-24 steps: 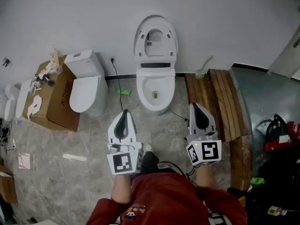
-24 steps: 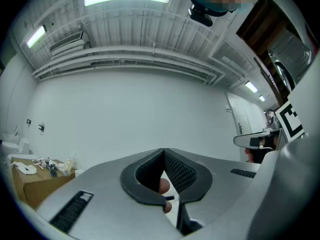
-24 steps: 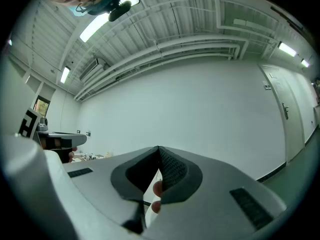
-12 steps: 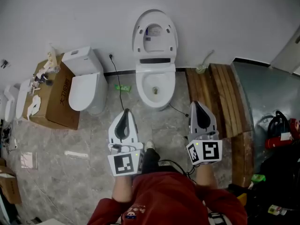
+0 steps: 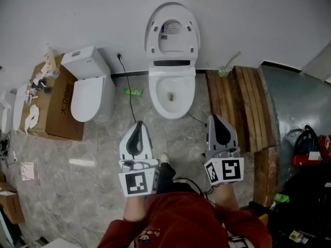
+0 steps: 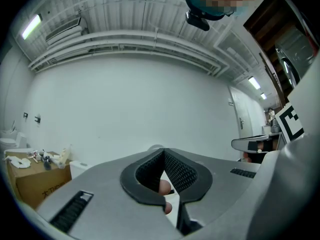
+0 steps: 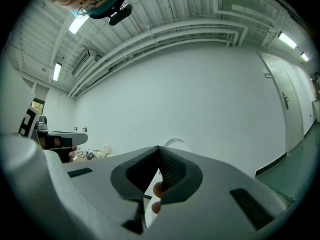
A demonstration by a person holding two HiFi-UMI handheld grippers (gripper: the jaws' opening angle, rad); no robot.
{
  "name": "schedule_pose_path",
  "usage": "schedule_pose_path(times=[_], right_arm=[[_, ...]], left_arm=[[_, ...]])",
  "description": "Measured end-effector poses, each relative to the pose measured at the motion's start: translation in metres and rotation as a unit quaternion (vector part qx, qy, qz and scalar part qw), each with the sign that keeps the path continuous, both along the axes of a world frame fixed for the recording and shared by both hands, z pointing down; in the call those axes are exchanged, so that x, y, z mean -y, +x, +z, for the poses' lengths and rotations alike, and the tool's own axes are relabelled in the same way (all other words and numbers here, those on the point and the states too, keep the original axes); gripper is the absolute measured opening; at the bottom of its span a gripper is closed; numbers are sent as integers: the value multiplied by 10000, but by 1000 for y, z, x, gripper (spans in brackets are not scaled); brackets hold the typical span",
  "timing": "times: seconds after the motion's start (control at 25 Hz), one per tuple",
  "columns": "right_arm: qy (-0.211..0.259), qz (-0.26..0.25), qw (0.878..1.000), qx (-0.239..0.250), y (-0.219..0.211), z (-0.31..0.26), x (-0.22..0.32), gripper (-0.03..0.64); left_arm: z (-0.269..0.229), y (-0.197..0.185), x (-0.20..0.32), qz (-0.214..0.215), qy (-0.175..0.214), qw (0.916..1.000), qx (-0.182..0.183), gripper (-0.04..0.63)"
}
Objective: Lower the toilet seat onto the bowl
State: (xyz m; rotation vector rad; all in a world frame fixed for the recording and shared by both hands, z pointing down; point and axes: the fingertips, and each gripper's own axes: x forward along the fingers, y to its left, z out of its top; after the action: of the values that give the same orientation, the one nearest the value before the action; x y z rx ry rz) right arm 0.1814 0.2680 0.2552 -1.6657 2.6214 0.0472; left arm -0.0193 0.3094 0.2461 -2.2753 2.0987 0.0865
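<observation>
Before the toilet (image 5: 155, 94) with raised seat (image 5: 172, 55), left gripper (image 5: 138, 123) and right gripper (image 5: 214, 117) have jaws closed.

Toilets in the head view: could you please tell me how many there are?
2. The middle toilet, seat raised, stands against the wall ahead; the left toilet, lid shut, stands beside a cardboard box. More may be hidden past the left edge.
</observation>
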Motion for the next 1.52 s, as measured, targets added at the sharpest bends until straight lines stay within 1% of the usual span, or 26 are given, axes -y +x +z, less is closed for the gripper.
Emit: schedule_pose_path(times=[0.16, 0.32, 0.48, 0.64, 0.88, 1.12, 1.24, 1.32, 1.52], right_arm=[[-115, -79, 9999, -57, -24, 4, 37, 14], [-129, -172, 9998, -24, -50, -3, 69, 14], [-6, -189, 9997, -131, -75, -20, 95, 14], [201, -91, 9996, -167, -86, -44, 114, 14], [521, 190, 9984, -125, -90, -74, 129, 13], [684, 427, 9967, -68, -80, -84, 134, 14], [687, 489, 9964, -27, -74, -82, 143, 14], [643, 494, 9967, 2, -71, -78, 152, 14], [531, 372, 9979, 44, -62, -65, 184, 14]], left_arm=[[6, -18, 37, 19, -119, 9998, -137, 12], [9, -36, 70, 35, -167, 9995, -272, 11], [-2, -54, 100, 89, -76, 9993, -345, 12], [-22, -67, 123, 190, 95, 9991, -360, 11], [-55, -76, 146, 430, 405, 9980, -244, 11], [-72, -71, 159, 610, 634, 9960, -157, 11], [-70, -69, 170, 624, 562, 9964, -113, 12], [-66, -67, 179, 633, 514, 9966, -149, 11], [-57, -54, 205, 606, 398, 9973, -85, 12]])
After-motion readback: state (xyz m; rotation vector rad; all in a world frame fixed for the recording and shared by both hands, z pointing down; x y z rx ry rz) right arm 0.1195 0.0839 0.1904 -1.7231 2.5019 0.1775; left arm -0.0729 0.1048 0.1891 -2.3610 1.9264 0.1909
